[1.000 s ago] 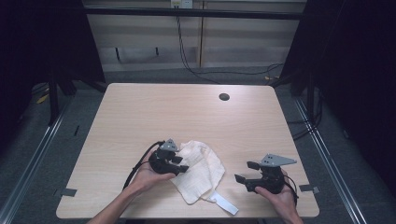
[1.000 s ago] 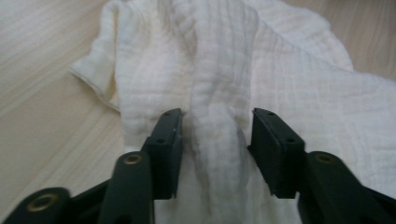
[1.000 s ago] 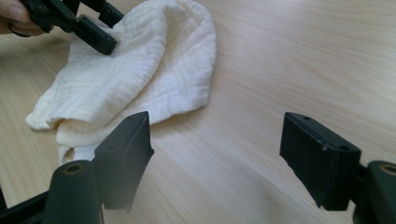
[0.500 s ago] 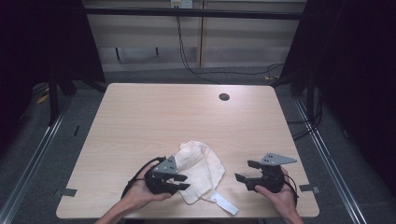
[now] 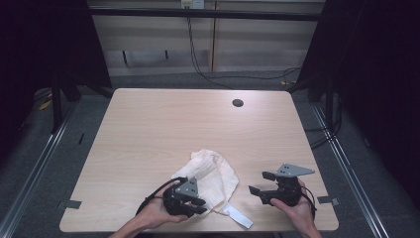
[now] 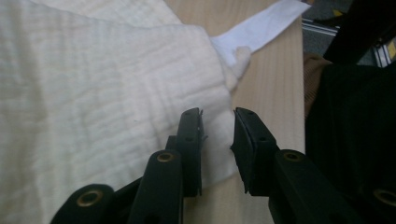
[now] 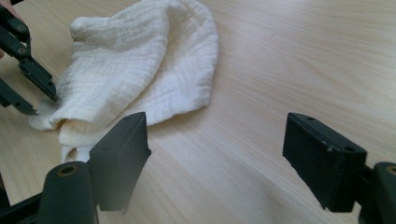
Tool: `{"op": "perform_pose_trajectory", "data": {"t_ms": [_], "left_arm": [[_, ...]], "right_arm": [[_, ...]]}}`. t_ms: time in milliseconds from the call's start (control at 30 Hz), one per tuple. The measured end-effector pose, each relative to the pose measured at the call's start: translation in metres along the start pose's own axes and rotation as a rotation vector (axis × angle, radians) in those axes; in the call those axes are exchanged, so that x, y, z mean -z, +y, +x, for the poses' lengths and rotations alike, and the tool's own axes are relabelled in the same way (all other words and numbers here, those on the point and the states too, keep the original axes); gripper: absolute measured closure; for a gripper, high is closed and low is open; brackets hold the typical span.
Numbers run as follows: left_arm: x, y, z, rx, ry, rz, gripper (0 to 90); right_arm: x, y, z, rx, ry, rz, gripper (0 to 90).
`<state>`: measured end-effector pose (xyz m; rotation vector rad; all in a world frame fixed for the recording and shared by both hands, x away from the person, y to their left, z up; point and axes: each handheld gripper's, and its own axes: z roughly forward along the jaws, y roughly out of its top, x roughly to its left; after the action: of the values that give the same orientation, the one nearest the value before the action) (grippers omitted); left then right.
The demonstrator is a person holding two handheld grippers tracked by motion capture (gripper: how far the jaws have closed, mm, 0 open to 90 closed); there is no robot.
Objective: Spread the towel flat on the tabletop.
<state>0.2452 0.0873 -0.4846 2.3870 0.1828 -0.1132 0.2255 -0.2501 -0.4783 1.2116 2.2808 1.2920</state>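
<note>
Left gripper view: the left gripper, jaws just closing, straddles the muslin cloth's near edge, a narrow gap left. The right gripper gapes wide over bare table beside the cloth.

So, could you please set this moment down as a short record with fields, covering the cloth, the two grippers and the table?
cloth: cream cloth, crumpled, lying near the table's front edge, with a white tag at its near corner
left gripper: left gripper at the cloth's near edge; jaws have just been closing, a narrow gap remains, cloth edge lies between them, pads not yet pressing
right gripper: right gripper jaws wide apart, nothing between them, held apart from the cloth over bare wood
table: light wooden table with a dark round hole near the far edge
</note>
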Motion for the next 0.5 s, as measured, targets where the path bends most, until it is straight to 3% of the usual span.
{"op": "perform_pose_trajectory", "data": {"t_ms": [200, 267, 300, 333, 400, 500], "left_arm": [[-0.001, -0.009, -0.008, -0.007, 0.010, 0.013, 61.4], [-0.004, -0.009, -0.008, -0.005, 0.016, -0.010, 59.8], [-0.003, -0.008, -0.008, -0.029, 0.030, 0.011, 59.5], [-0.005, -0.007, -0.009, -0.029, 0.028, -0.005, 59.5], [-0.006, -0.006, -0.013, -0.053, 0.054, 0.017, 59.7], [-0.006, -0.004, -0.016, -0.080, 0.071, 0.026, 65.7]], "right_arm": [[0.000, 0.000, 0.001, 0.001, 0.008, 0.012, 22.5], [-0.001, 0.000, 0.001, 0.003, 0.010, 0.012, 22.8], [-0.001, 0.000, 0.001, 0.002, 0.009, 0.015, 22.8], [-0.001, 0.000, 0.001, 0.002, 0.011, 0.014, 22.8], [-0.002, 0.000, 0.001, 0.005, 0.012, 0.018, 22.9], [-0.002, 0.000, 0.001, 0.009, 0.010, 0.020, 23.0]]}}
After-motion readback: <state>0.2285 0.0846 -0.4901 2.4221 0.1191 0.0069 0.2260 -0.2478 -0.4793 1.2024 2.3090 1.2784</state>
